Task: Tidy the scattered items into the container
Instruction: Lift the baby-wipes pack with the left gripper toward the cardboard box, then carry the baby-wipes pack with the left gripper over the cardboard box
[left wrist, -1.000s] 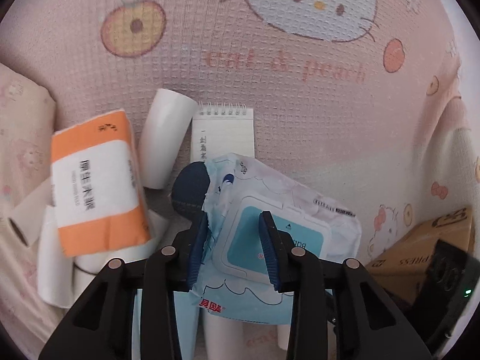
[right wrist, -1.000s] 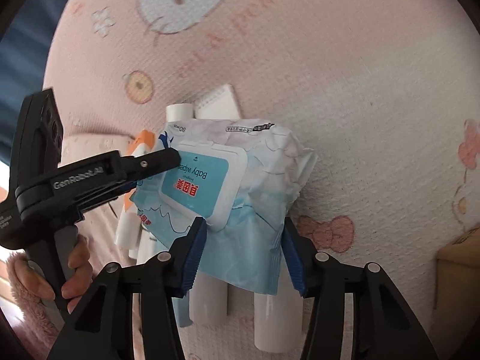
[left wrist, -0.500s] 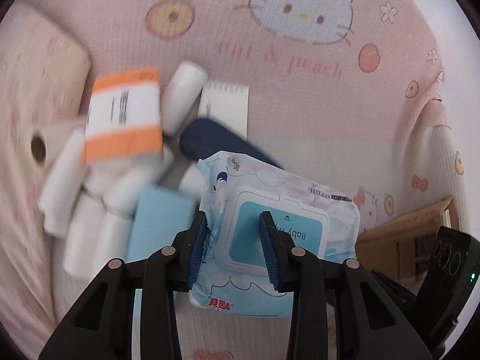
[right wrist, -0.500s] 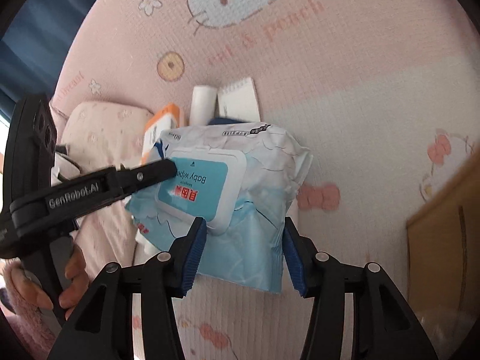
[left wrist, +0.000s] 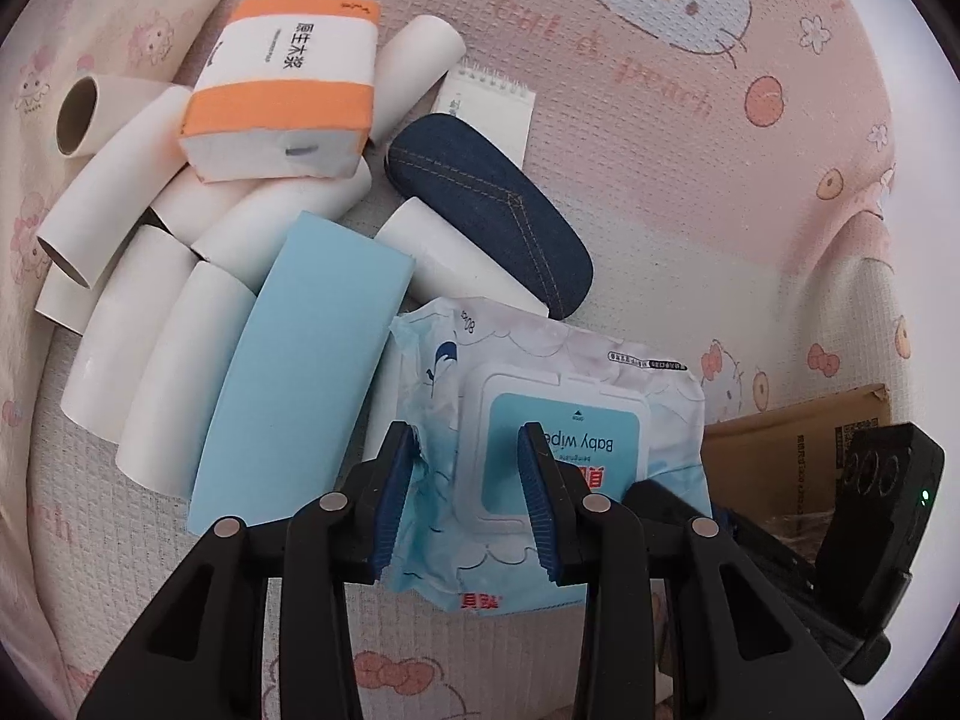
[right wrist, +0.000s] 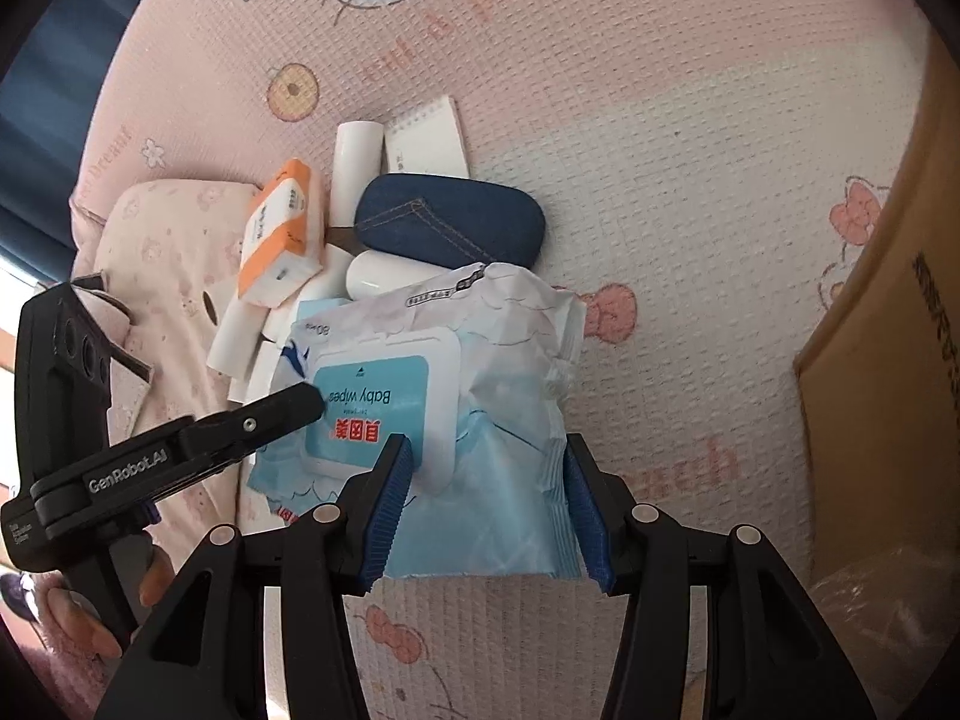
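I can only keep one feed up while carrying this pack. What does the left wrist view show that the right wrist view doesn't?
Left wrist only: the light blue box in full and the whole spread of white tubes. Right wrist only: the left tongs seen from outside, the hand on their handle, and a dark blue curtain. Both: the wipes pack gripped by both tongs, the denim case, the orange tissue pack, the notepad, and the cardboard box.

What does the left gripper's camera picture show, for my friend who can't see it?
The left gripper and the right gripper both hold a pack of baby wipes above a pink cartoon-cat blanket. Behind it lie white paper tubes, an orange tissue pack, a denim case and a notepad.
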`<state>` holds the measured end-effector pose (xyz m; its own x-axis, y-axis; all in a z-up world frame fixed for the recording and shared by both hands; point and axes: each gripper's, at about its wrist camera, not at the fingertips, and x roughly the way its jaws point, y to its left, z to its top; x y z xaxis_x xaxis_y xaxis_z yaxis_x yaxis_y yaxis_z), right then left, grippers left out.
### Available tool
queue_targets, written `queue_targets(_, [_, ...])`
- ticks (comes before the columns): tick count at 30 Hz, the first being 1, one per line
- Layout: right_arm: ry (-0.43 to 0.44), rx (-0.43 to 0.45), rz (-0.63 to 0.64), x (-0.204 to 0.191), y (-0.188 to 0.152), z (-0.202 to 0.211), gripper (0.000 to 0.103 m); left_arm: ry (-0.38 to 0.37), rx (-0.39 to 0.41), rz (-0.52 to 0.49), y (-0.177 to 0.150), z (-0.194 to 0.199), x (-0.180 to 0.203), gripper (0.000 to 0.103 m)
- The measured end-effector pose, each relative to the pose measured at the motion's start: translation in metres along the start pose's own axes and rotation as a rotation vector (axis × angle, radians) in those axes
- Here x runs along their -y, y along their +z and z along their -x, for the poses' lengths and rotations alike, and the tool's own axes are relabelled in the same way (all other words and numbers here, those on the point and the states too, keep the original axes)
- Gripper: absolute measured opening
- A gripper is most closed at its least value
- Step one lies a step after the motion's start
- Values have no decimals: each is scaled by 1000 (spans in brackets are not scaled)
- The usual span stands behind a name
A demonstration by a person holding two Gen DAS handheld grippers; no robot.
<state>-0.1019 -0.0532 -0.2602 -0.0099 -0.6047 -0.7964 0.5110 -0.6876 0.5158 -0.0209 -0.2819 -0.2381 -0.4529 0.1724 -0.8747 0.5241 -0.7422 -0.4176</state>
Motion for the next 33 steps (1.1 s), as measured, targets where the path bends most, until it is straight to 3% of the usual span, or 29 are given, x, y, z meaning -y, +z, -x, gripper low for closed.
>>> queue_targets(2, [-31,2,-3,-1,2,1,49,2,-7,25,3,2,-7,43])
queue_targets(4, [-65,8,12,-4,4,2,49,-1,-1,70,5,4,-16,55])
queue_targets(7, [-79,-1,11,-6,6,2,49,-78,-37,131,7,-2,-27,61])
queue_targets(10, [-88,-9,10,-9,8,1,49,-97,-103,129,5,-15,-29,62])
queue_targets(17, [-74,-32,-58,-4,18,-4,53,-142,-91,160,0,-20,-28,62])
queue_targets(24, [-39,-46,-102,-3,23,-15,64,-124,-71,124,-1,-18,-16,57])
queue_targets(33, [8,-5,-94,-9,14,-4,63,-57,-13,15,-9,8,3,55])
